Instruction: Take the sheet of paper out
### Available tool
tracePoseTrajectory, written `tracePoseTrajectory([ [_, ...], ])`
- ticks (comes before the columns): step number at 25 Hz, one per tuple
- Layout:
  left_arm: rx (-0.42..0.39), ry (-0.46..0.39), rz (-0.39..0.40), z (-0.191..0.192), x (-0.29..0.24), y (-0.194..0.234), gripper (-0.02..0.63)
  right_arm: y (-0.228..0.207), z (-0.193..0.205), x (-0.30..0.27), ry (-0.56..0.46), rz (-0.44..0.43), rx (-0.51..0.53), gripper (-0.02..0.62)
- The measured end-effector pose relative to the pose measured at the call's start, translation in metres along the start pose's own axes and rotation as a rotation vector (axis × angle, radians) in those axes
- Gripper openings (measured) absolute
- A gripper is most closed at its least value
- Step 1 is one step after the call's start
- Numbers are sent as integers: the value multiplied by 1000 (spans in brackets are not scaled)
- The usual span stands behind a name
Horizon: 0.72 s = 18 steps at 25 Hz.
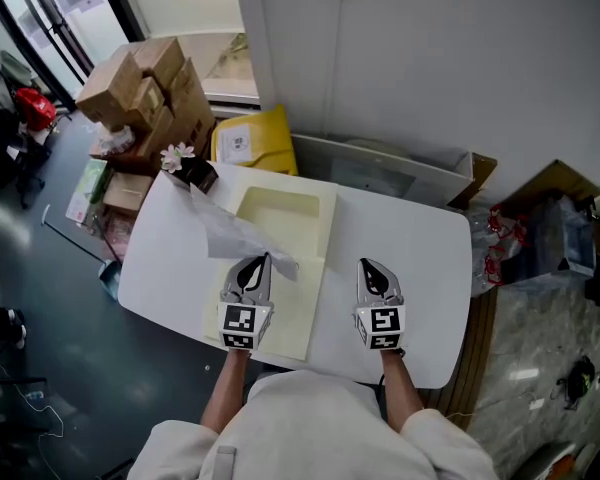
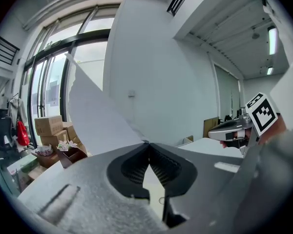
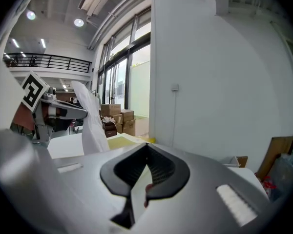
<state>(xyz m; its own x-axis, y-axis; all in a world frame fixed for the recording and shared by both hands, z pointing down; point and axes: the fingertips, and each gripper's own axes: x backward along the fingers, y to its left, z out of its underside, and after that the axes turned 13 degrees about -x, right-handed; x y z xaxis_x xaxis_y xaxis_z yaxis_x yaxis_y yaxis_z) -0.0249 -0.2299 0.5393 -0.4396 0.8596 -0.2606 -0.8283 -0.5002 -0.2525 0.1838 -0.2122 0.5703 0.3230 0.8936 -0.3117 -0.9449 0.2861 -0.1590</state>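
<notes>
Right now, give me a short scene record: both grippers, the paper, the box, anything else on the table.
left gripper: shut on thin white sheet of paper, sheet lifted off the table
right gripper: shut, empty, above bare table right of the box
box: pale yellow flat cardboard box, open, on rounded white table
other: small dark box of flowers at the table's far left corner

Grippers: two, the left gripper [image 1: 264,258] and the right gripper [image 1: 364,265]
Sheet of paper [image 1: 228,230]: one
Cream box [image 1: 280,216]: one
Table [image 1: 410,248]: one
Flower pot [image 1: 192,168]: one
Yellow parcel [image 1: 255,140]: one
Cardboard boxes [image 1: 145,88]: one stack, at least five, exact count unclear
</notes>
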Motion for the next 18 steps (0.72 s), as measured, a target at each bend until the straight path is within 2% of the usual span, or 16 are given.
tracePoseTrajectory([
  [10,8,-37,-40,-21,6,-3,3,-5,-19,11,-45,-29,0,0],
  [18,1,-80,-30,-38,9,9,5,6,-40,16,-93,-19,10,1],
])
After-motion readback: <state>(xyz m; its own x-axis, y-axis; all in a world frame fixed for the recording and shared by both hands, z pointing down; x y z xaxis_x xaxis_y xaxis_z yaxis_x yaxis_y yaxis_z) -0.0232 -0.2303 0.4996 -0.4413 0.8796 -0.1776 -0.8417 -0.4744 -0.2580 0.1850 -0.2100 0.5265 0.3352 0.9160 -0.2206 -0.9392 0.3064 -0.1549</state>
